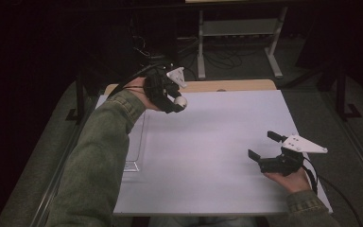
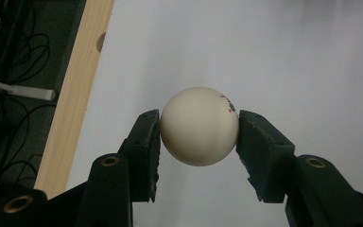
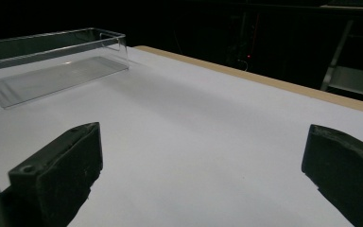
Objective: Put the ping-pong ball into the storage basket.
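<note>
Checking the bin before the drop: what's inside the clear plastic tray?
The clear plastic tray looks empty; its bare floor shows through. In the high view, the person's sleeve covers part of it.

Dim room, murky surroundings, sharp close-ups

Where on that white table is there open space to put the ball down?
Most of the white table is bare: the wide middle between the clear tray at its left edge and the right gripper. The left gripper holds the ball above the far left corner, where the tray crowds things.
</note>
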A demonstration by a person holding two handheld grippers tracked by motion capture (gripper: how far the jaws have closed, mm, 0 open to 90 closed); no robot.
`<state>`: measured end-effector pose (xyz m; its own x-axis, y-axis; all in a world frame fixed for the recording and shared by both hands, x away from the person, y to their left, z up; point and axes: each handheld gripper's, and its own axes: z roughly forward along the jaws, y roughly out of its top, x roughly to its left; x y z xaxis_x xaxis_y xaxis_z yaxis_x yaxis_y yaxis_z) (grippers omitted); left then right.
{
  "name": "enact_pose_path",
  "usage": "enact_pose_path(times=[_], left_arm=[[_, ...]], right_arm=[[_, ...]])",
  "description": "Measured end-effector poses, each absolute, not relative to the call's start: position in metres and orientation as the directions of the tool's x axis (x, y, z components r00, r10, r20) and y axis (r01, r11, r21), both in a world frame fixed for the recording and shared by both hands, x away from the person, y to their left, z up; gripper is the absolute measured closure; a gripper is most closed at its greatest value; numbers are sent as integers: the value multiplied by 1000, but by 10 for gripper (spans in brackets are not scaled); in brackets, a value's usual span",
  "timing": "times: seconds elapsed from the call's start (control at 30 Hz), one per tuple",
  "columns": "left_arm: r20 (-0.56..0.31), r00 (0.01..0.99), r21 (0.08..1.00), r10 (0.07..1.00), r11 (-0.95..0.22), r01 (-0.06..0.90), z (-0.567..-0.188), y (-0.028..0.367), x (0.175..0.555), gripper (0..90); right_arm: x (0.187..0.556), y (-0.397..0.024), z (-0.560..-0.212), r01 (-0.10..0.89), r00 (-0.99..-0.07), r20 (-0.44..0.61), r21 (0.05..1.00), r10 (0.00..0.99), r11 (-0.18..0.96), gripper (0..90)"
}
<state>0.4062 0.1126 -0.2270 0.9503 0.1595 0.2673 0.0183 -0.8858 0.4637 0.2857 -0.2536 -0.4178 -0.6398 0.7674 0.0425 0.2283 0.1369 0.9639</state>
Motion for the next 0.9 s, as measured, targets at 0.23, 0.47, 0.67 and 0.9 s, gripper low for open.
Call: enact_pose_path(times=[0.23,0.47,0.67,0.9], left_arm=[[270,947,456,174,-889,33,-224,124,404,508],[270,944,448,189,-893,51,-224,135,402,508],[268,944,433,192,-900,60,-224,144,398,507],[267,941,422,208,-903,80,-225,159,393,508]], right_arm=[[286,-253,-418,229,-641,42,964,767,138,0],[286,-253,-418,228,-642,42,964,765,139,0],[286,-253,-418,229,-642,39,963,766,142,0],[285,-254,-417,224,-637,36,964,770,141,0]])
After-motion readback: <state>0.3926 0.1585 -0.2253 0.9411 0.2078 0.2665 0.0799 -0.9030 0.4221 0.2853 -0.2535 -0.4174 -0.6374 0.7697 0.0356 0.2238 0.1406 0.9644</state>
